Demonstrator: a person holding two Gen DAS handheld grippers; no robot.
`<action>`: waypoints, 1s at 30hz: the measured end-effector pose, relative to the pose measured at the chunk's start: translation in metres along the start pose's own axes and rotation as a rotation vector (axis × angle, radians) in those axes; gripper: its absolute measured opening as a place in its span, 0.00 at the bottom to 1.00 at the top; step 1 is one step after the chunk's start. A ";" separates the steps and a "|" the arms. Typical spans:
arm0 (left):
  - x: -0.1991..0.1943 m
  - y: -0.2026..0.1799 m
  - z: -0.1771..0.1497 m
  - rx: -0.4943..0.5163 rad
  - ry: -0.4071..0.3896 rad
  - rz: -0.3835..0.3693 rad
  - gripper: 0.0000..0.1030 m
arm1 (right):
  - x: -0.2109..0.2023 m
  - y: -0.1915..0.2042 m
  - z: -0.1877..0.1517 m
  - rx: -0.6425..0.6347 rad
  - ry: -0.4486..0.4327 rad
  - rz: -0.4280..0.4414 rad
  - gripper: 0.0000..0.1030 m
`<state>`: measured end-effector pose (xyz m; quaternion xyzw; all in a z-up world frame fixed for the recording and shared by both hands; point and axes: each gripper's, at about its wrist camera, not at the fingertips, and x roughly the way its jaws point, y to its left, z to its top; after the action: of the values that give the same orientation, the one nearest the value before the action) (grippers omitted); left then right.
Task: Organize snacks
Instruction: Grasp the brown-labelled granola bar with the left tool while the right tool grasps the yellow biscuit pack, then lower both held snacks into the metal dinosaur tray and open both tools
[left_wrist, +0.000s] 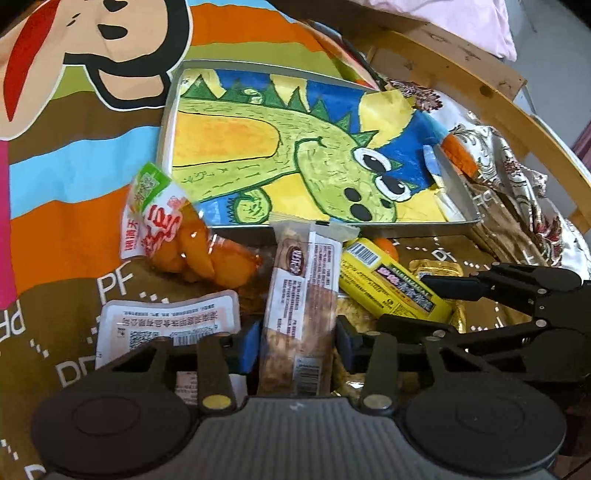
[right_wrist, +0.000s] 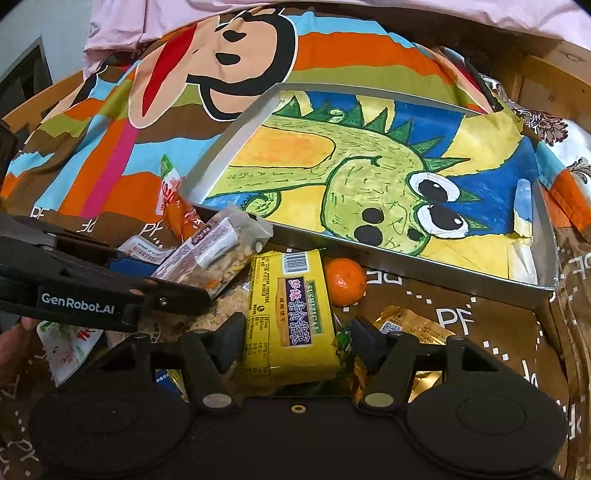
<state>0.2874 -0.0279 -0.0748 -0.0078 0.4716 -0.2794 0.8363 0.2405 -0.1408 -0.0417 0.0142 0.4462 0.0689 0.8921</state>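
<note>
My left gripper (left_wrist: 297, 341) pinches the light, crinkly, crush-prone nut bar (left_wrist: 300, 295) across its lower half, while my right gripper (right_wrist: 298, 341) straddles, jaws spread, the stiffer yellow biscuit pack (right_wrist: 291, 317) before the tray (right_wrist: 406, 254).

Black left gripper (left_wrist: 295, 343) with blue pads, brass pivot pins, white "GenRobot.AI" lettering; all-black right gripper (right_wrist: 297, 341).

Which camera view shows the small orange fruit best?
The right wrist view: the orange shows almost whole, between the yellow packet and the tray. The left wrist view shows only its top behind that packet.
</note>
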 end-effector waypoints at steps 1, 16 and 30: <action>0.000 0.000 0.000 -0.005 0.001 0.000 0.40 | 0.000 0.000 0.000 -0.003 -0.003 0.002 0.64; -0.019 -0.007 0.000 -0.048 -0.054 0.028 0.39 | -0.017 0.021 -0.007 -0.183 -0.059 -0.060 0.49; -0.049 -0.002 0.014 -0.160 -0.302 0.030 0.39 | -0.030 0.034 -0.004 -0.374 -0.313 -0.259 0.49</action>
<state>0.2786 -0.0101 -0.0282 -0.1091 0.3616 -0.2240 0.8984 0.2157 -0.1113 -0.0175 -0.1973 0.2805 0.0323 0.9388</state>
